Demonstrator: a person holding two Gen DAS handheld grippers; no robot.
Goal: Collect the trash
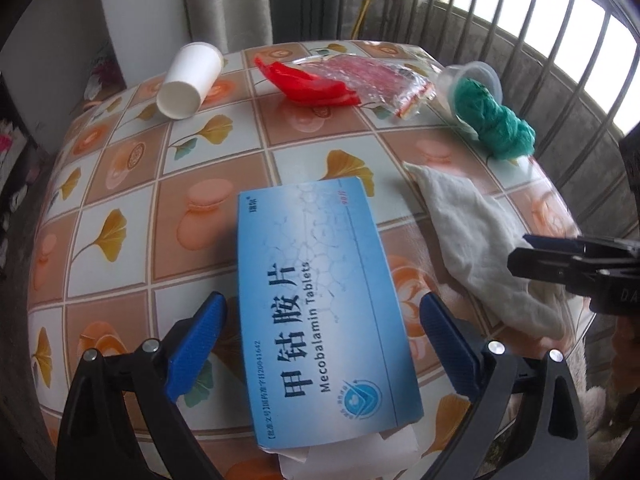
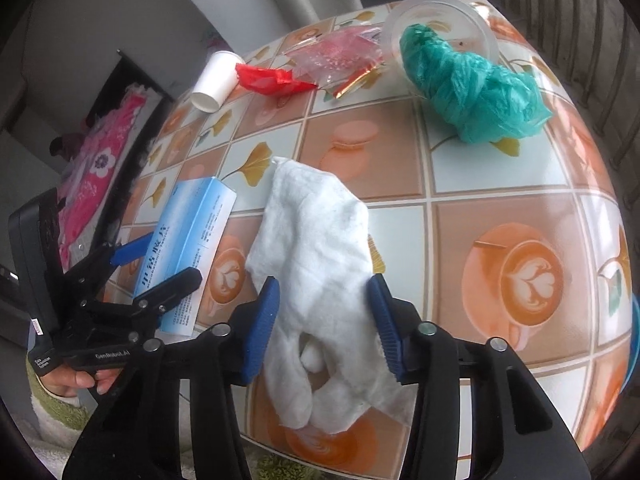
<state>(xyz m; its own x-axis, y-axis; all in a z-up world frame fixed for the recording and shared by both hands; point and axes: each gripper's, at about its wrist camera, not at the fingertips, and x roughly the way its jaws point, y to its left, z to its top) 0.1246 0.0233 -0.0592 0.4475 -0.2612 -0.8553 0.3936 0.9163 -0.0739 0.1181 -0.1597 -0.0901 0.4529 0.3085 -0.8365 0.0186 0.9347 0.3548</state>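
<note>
A blue medicine box [image 1: 320, 304] lies on the table between the fingers of my left gripper [image 1: 324, 332], which is open around it with gaps on both sides. It also shows in the right wrist view [image 2: 188, 240]. A crumpled white tissue [image 2: 320, 280] lies between the fingers of my right gripper [image 2: 324, 316]; the jaws are open and close to its sides. The tissue also shows in the left wrist view [image 1: 480, 248]. Farther back lie a white paper cup [image 1: 188, 80], a red wrapper [image 1: 316, 84], a clear plastic bag [image 1: 372, 76] and a green plastic bag [image 2: 472, 88] spilling from a clear plastic cup [image 2: 440, 16].
The table [image 2: 500, 188] has a tiled cloth with coffee and leaf prints. A metal railing [image 1: 560, 60] runs behind its far right side. Curtains [image 1: 248, 0] hang at the back. Pink bedding [image 2: 100, 160] lies to the left.
</note>
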